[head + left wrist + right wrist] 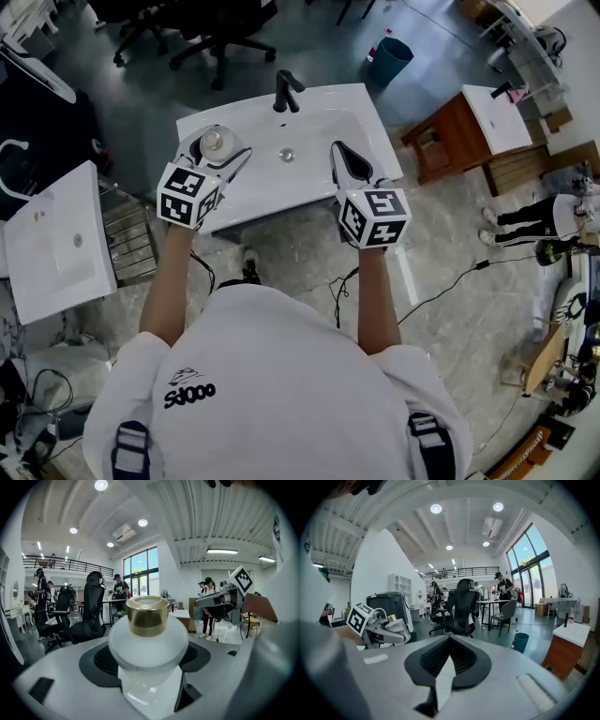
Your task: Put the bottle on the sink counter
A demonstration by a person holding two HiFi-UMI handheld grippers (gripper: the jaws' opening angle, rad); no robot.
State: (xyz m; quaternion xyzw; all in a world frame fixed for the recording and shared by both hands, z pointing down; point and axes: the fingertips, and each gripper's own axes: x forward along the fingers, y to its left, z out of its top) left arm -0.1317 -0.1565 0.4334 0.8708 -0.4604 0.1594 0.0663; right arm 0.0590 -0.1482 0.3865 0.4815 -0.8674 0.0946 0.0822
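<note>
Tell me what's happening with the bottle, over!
Left gripper shut on round white bottle with gold cap, over left end of white sink counter. Right gripper shut, empty. Nothing blocking.

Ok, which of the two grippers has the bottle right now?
The left gripper: its fingers clamp the white, gold-capped bottle. The right gripper has its fingers shut with nothing between them.
</note>
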